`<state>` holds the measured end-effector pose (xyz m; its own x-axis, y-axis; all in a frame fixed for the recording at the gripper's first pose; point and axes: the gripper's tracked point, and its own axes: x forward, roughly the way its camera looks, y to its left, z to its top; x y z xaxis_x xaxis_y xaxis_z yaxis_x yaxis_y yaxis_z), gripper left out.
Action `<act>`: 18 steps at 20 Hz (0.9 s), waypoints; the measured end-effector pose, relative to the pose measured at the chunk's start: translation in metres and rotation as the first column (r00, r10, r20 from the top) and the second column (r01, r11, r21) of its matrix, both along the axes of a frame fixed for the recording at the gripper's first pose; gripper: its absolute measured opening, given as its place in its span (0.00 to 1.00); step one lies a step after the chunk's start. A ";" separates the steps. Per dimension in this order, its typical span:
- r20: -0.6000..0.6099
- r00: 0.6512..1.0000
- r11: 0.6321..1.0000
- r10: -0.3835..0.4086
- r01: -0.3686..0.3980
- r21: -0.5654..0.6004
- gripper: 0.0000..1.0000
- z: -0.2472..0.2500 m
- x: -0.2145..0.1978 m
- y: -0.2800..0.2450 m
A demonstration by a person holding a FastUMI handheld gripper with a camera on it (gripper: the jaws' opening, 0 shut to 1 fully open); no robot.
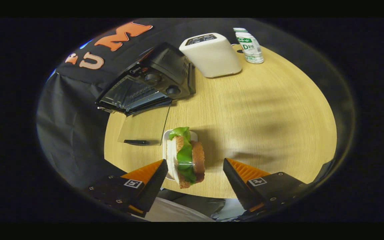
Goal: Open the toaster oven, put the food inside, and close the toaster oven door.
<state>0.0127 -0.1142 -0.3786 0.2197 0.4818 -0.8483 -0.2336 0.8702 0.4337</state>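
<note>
- Pale wood grain covers the round table (252, 110), seen from above in the gripper view, with black booth cloth (72, 120) falling away past its far-left edge.
- The gripper (195, 173) hangs over the near edge of the table with its fingers spread wide, gripping nothing.
- A sandwich (187, 156) of brown bread with a green lettuce leaf lies between the two fingers, close against the left finger (152, 181); whether that finger actually touches it cannot be told. The right finger (238, 180) stands well apart from it, with bare table between.
- The sandwich sits on a small white plate (167, 140), most of which is hidden under the food and behind the left finger.
- Beyond the fingers, towards the far left of the table, stands the black toaster oven (152, 83). Its glass door (143, 125) is folded down flat over the table, and the dark handle at its free edge points towards the sandwich.
- The oven's inside is dark and reflective; a rack seems to show, though its details are hard to make out. Two round knobs sit on its right panel.
- A white boxy appliance (212, 55) stands just beside the oven, farther back, and a small white bottle (250, 46) with a green label stands near it at the table's far edge.
- Grey cloth (185, 208), cut off and unclear, shows below the table between the finger bases.
</note>
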 end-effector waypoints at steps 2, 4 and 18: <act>-0.013 1.000 1.000 0.012 -0.012 0.006 0.98 -0.001 0.002 0.004; -0.017 1.000 0.999 0.018 -0.017 0.028 0.87 0.000 0.004 0.010; 0.093 0.992 0.990 -0.089 0.077 0.119 0.30 0.073 0.014 0.012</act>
